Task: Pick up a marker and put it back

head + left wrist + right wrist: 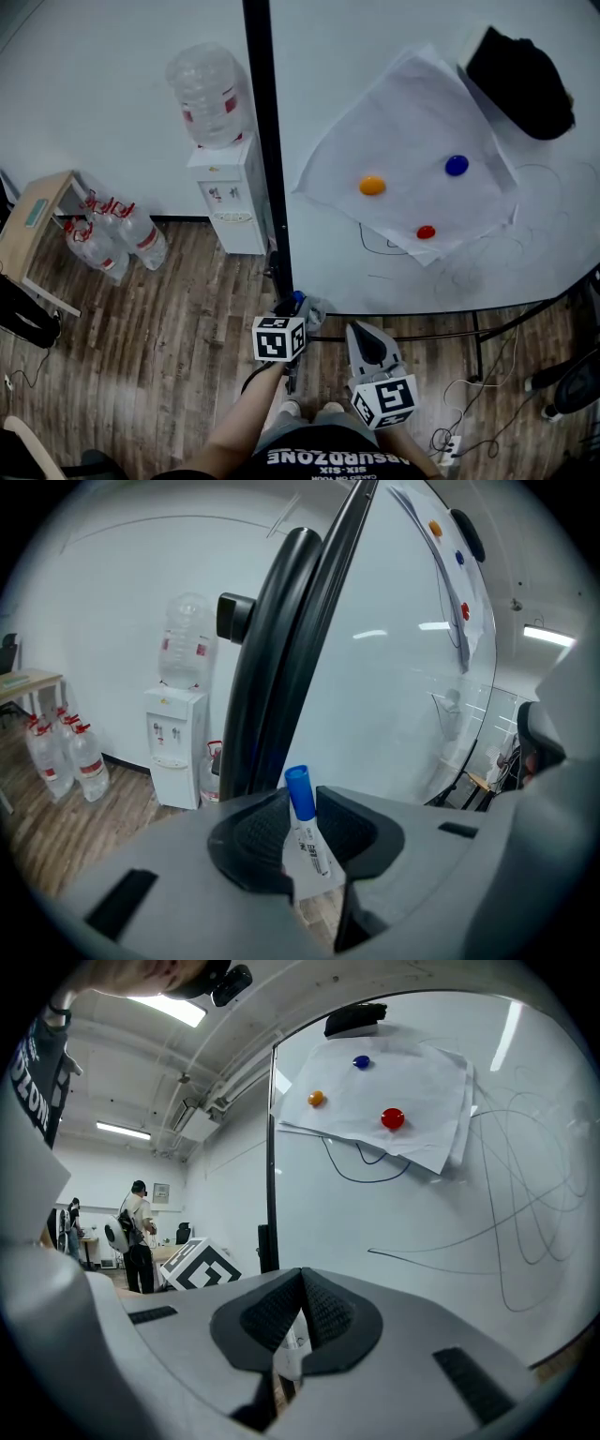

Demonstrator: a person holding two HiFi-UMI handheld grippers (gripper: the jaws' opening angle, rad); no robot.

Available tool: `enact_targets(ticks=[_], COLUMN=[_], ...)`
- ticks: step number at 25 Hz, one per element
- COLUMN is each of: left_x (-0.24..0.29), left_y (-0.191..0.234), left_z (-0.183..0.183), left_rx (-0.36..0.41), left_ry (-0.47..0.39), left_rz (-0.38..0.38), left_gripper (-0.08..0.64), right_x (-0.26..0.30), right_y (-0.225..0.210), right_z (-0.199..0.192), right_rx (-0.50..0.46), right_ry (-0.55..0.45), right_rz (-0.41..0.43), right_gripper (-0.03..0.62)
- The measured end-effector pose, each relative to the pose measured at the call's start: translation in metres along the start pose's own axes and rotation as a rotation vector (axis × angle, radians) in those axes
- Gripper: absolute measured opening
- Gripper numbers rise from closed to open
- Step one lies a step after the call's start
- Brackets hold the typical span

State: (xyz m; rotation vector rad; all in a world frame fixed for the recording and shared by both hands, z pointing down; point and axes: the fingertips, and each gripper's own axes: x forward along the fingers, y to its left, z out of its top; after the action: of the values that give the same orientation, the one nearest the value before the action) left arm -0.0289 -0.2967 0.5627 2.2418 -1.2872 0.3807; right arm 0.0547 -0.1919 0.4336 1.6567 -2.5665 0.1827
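A white marker (pixel 310 848) with a blue cap (pixel 298 789) stands tilted between the pads of my left gripper (pixel 302 825), which presses on its barrel from both sides. In the head view the blue cap (pixel 298 300) shows just past the left gripper (pixel 292 314), by the lower left corner of the whiteboard (pixel 375 272). My right gripper (pixel 370 345) hangs beside it to the right. Its jaws meet at the tips with nothing between them in the right gripper view (pixel 302 1283), facing the whiteboard (pixel 394 1232).
A paper sheet (pixel 403 131) is pinned to the board by orange (pixel 372 185), blue (pixel 457 165) and red (pixel 426 232) magnets; a black eraser (pixel 518 82) sits above. The board's black post (pixel 265 141), a water dispenser (pixel 228 192), bottles (pixel 112 239) and a desk (pixel 37 216) stand left.
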Motion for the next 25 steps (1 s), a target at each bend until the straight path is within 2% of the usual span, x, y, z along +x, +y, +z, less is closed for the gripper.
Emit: enact_targets(ticks=[9, 25], left_x=[-0.005, -0.016], left_y=[0.000, -0.012], left_z=[0.005, 0.013], left_rx=[-0.010, -0.006], left_ry=[-0.029, -0.077], left_rz=[0.002, -0.009], left_gripper=[0.064, 0.063], right_x=[0.000, -0.009], right_y=[0.000, 0.001], right_z=[-0.001, -0.002], right_rx=[0.001, 0.005], right_ry=[0.000, 0.002], right_rz=[0.014, 0.028], right_gripper=[-0.002, -0.002])
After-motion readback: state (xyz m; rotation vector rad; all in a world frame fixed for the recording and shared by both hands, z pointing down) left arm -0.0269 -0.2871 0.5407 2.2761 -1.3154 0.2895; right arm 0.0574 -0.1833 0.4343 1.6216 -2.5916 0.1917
